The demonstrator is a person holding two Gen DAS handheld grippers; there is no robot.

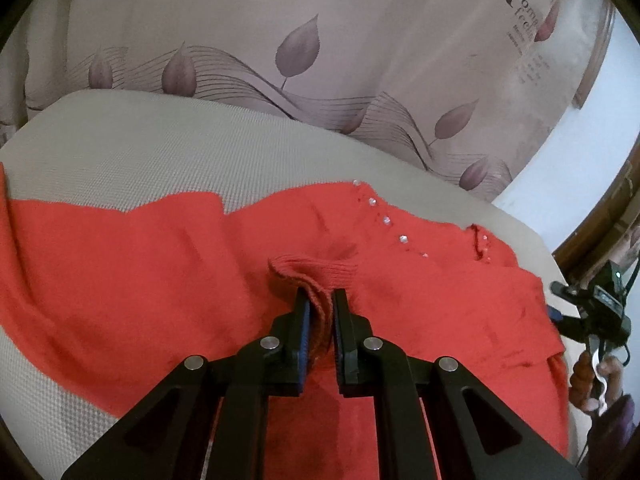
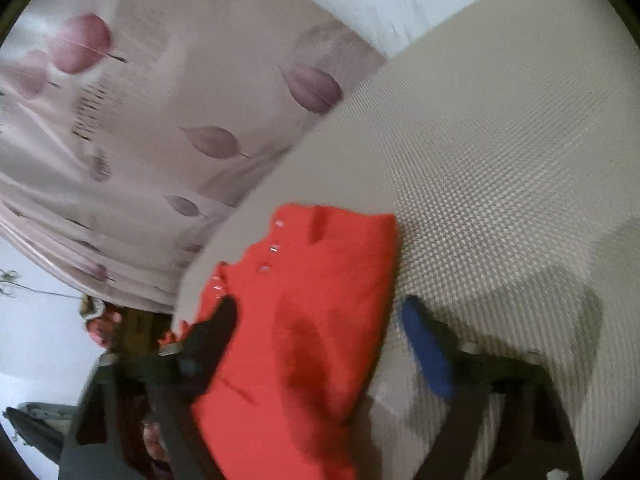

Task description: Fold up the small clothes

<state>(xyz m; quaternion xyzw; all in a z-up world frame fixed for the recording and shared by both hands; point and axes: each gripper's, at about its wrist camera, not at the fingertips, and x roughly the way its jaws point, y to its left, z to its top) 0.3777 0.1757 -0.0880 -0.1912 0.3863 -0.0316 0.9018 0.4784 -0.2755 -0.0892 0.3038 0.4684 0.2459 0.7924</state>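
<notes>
My left claw (image 1: pixel 320 300) pinches the ribbed cuff (image 1: pixel 312 272) of the red sweater (image 1: pixel 120 272), which lies spread on the grey cushion (image 1: pixel 140 152), ready to carry the sleeve across. My right claw (image 2: pixel 320 320) hangs spread over the sweater's right edge, gripping nothing.

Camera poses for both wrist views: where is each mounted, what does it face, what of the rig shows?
Left wrist: on the left gripper, facing the red garment; fingers pinch its ribbed cuff. The right gripper shows at the frame's right edge.
Right wrist: on the open right gripper, tilted, blurred.
Shared: garment, grey textured surface, leaf-print curtain.
</notes>
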